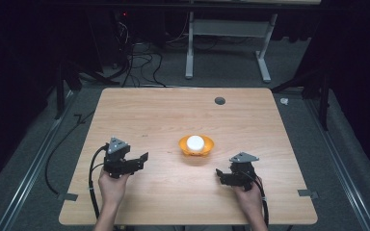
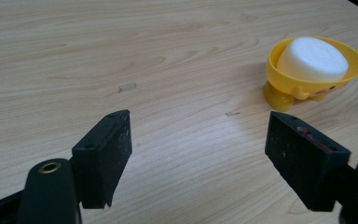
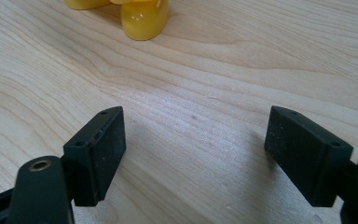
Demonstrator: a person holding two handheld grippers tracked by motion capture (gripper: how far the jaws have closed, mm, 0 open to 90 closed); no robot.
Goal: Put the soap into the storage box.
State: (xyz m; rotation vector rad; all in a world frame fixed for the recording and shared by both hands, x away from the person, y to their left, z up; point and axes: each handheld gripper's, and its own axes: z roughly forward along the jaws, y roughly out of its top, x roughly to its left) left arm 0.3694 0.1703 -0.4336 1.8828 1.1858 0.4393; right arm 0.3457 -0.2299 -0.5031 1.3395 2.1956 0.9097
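Wooden and pale, the table [image 1: 173,110] carries one small set of things near its middle: a yellow bowl [image 1: 196,146] on stubby feet, with a white puck [image 1: 195,142] sitting inside it.

The bowl looks like thin moulded plastic, light and stiff, with a glossy skin that could slide between flat pads; its flared rim is probably the best place to pinch, one pad inside and one outside. The feet make it liable to tip if pushed from low down.

The puck fills much of the bowl and stands a little above the rim. It looks like foam or soap, I cannot tell which; either way it seems light, and its rounded sides offer a grip across the width.

The left gripper [image 1: 137,161] rests to the left of the bowl, jaws spread wide and empty, with the bowl ahead and to its right, well apart. The right gripper [image 1: 220,174] sits near the bowl's right front, jaws likewise wide apart, holding nothing.
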